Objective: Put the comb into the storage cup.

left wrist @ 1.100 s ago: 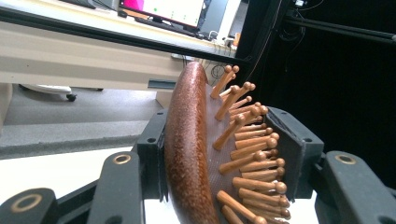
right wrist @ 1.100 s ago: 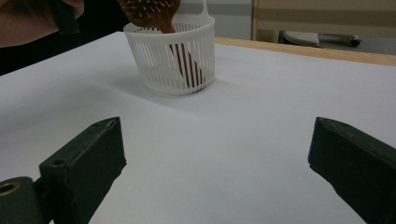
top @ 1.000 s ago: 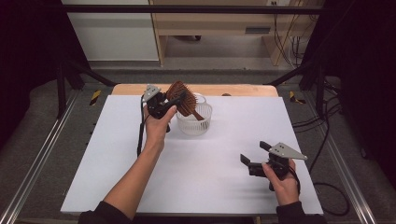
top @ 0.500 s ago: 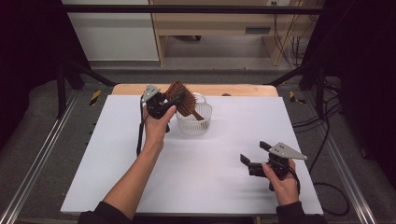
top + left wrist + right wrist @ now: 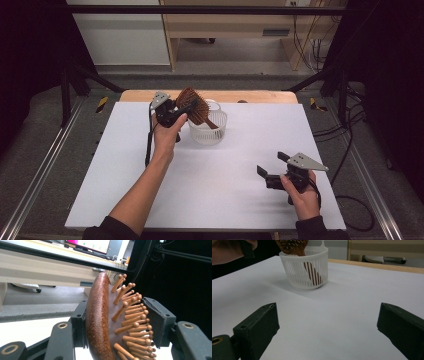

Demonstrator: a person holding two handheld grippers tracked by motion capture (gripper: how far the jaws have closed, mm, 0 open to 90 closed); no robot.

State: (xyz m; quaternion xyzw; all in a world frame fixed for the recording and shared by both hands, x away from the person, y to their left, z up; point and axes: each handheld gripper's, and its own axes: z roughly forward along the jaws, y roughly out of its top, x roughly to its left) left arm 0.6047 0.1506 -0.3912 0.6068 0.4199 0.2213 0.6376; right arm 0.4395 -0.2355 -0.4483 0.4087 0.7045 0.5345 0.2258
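Nothing has shifted since earlier: left gripper (image 5: 186, 106) pinches the brown wooden paddle hairbrush (image 5: 196, 106), handle standing in the white slatted plastic basket (image 5: 209, 131), while right gripper (image 5: 271, 167) rests spread on the white desk (image 5: 220, 190).

A brown wooden hairbrush (image 5: 194, 105) stands tilted, handle down inside a white slatted basket (image 5: 209, 131).
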